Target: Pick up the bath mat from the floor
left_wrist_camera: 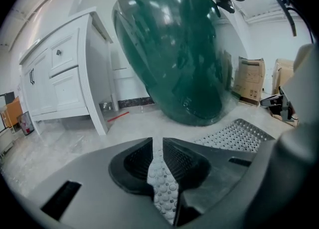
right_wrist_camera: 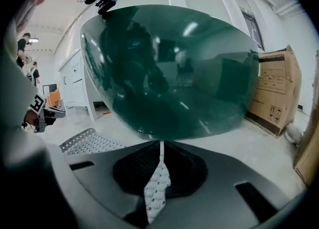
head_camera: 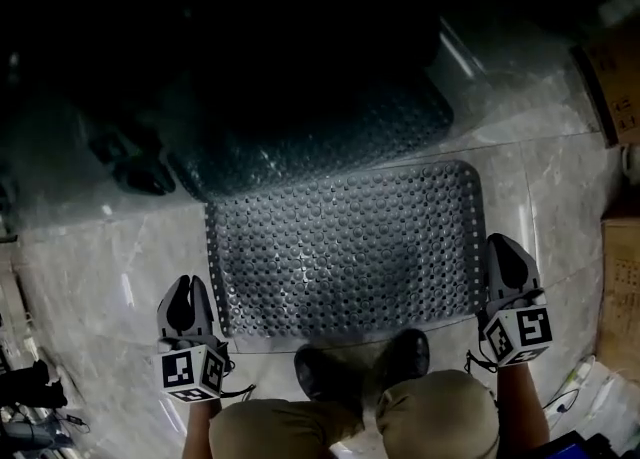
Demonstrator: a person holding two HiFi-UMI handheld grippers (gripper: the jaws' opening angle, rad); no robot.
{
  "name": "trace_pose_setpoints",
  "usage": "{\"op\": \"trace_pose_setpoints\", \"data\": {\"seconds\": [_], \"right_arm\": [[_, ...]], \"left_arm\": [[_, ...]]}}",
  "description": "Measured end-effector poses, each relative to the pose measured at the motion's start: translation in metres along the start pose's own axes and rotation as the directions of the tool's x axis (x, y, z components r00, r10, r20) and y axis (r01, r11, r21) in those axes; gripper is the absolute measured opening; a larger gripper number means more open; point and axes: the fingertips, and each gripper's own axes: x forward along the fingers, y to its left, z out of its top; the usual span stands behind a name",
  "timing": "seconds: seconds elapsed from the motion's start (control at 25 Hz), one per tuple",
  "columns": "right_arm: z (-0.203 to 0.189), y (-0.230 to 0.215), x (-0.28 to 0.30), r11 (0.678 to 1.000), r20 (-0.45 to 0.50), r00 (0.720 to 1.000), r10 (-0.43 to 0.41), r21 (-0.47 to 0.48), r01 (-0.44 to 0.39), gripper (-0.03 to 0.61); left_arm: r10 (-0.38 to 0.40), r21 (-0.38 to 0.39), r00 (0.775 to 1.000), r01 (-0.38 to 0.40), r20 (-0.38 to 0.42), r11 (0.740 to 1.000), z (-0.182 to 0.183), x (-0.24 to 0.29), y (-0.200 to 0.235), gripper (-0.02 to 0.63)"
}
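The mat (head_camera: 345, 247) lies flat on the floor (head_camera: 90, 267), mid-frame. Your left gripper (head_camera: 189, 285) and right gripper (head_camera: 503, 245) flank its lower corners, jaws closed and empty. Open both wide, then pinch each corner's edge.
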Motion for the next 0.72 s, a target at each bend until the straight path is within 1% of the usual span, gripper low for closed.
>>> {"op": "trace_pose_setpoints", "data": {"seconds": [0.04, 0.08, 0.12, 0.16, 0.2, 0.24, 0.32, 0.4, 0.56, 0.72], "right_arm": [[-0.003, 0.001, 0.003, 1.000, -0.003, 1.000, 0.008, 0.005, -0.008, 0.022], [-0.004, 0.002, 0.006, 1.000, -0.005, 1.000, 0.015, 0.012, -0.015, 0.029], [-0.005, 0.002, 0.008, 1.000, -0.008, 1.000, 0.023, 0.021, -0.023, 0.079], [-0.005, 0.003, 0.010, 0.999, -0.012, 0.999, 0.031, 0.030, -0.030, 0.151], [-0.005, 0.003, 0.012, 0.999, -0.015, 0.999, 0.035, 0.036, -0.035, 0.193], [-0.005, 0.003, 0.013, 0.999, -0.016, 0.999, 0.038, 0.038, -0.037, 0.209], [-0.006, 0.002, 0.012, 0.999, -0.018, 0.999, 0.039, 0.033, -0.038, 0.224], [-0.009, 0.000, 0.010, 0.999, -0.022, 0.999, 0.037, 0.028, -0.036, 0.227], [-0.014, -0.005, 0.008, 0.999, -0.022, 0.999, 0.030, 0.031, -0.030, 0.227], [-0.012, -0.006, 0.007, 0.999, -0.012, 0.999, 0.037, 0.022, -0.037, 0.227]], "left_arm": [[-0.002, -0.002, 1.000, 0.002, -0.013, 1.000, -0.007, 0.002, 0.001, 0.046], [-0.005, -0.007, 1.000, 0.004, -0.024, 1.000, -0.012, 0.005, 0.002, 0.090], [-0.006, -0.013, 0.999, 0.006, -0.033, 1.000, -0.017, 0.008, 0.003, 0.141], [-0.005, -0.022, 0.999, 0.004, -0.042, 1.000, -0.020, 0.010, 0.004, 0.172], [-0.005, -0.030, 0.999, 0.003, -0.052, 1.000, -0.023, 0.012, 0.005, 0.192], [-0.008, -0.035, 0.998, 0.006, -0.064, 0.999, -0.026, 0.013, 0.005, 0.204], [-0.023, -0.036, 0.996, 0.020, -0.091, 0.999, -0.036, 0.015, 0.004, 0.245], [-0.037, -0.033, 0.993, 0.033, -0.114, 0.999, -0.047, 0.019, 0.002, 0.264], [-0.037, -0.049, 0.989, 0.030, -0.141, 0.998, -0.063, 0.032, 0.004, 0.267], [-0.036, -0.027, 0.988, 0.032, -0.148, 0.999, -0.072, 0.042, 0.006, 0.267]]}}
